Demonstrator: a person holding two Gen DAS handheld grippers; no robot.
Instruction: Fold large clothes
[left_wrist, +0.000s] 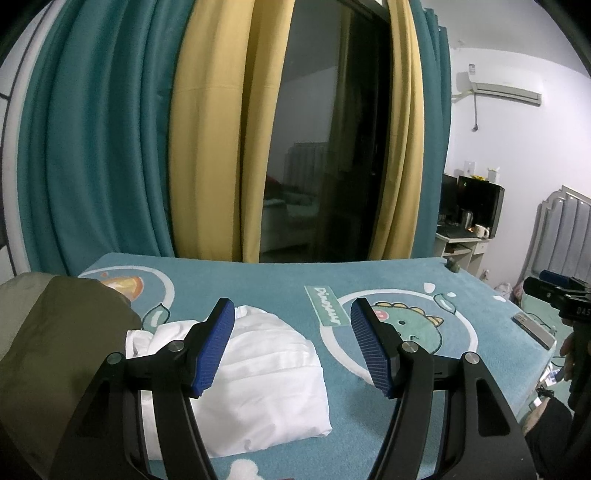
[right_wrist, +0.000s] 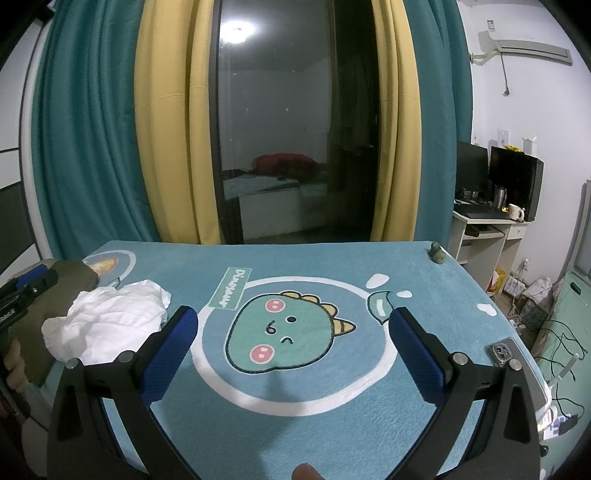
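Note:
A white garment (left_wrist: 266, 373) lies folded in a soft bundle on the blue dinosaur mat (left_wrist: 280, 280). An olive-green garment (left_wrist: 55, 339) lies bunched at the mat's left edge, touching the white one. My left gripper (left_wrist: 291, 347) is open and empty, held above the mat just right of the white bundle. My right gripper (right_wrist: 293, 350) is open and empty above the dinosaur picture (right_wrist: 288, 336). The white garment (right_wrist: 110, 321) and the olive garment (right_wrist: 70, 273) lie to its left. The left gripper's body (right_wrist: 26, 291) shows at the far left.
A phone (right_wrist: 504, 354) lies near the mat's right edge, also in the left wrist view (left_wrist: 532, 325). A small green figure (right_wrist: 437, 253) stands at the far right corner. Curtains and a dark glass door stand behind. A desk (right_wrist: 487, 229) with monitors stands to the right.

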